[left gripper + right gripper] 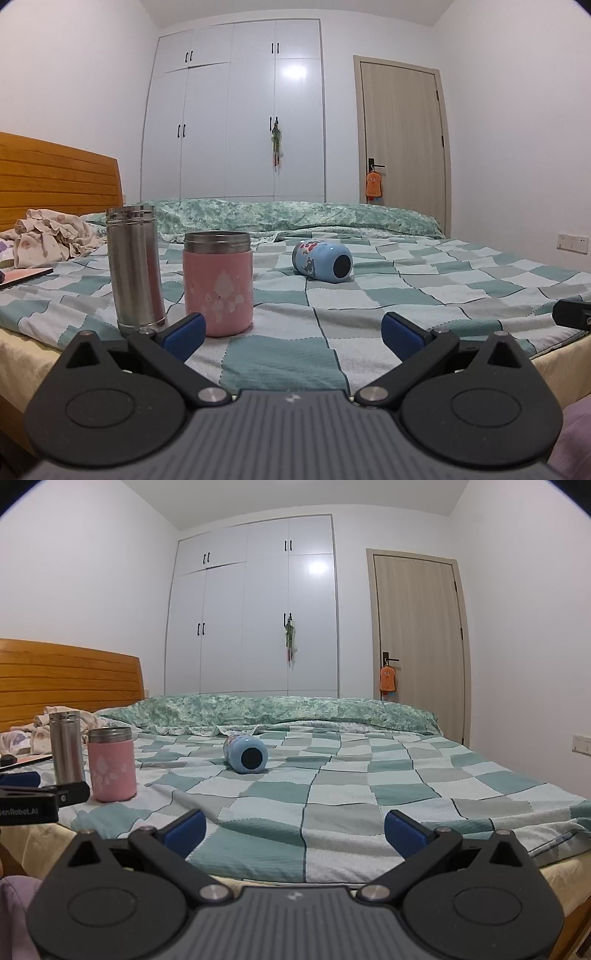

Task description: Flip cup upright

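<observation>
"Where's the blue cup (246, 755)?"

"It's lying on its side in the middle of the bed (369, 786), well away from the pink cup (111, 764) and silver bottle (67, 747)."

"Are the claws holding it?"

"No. The left gripper (293, 330) and right gripper (295, 829) are both wide apart, holding nothing."

"Will it be hard?"

"It looks smooth and round, so it might roll. Grab it around the middle."

Bare bedspread (332, 794) surrounds the blue cup (246, 755); pink cup (112, 764) stands well left.
</observation>
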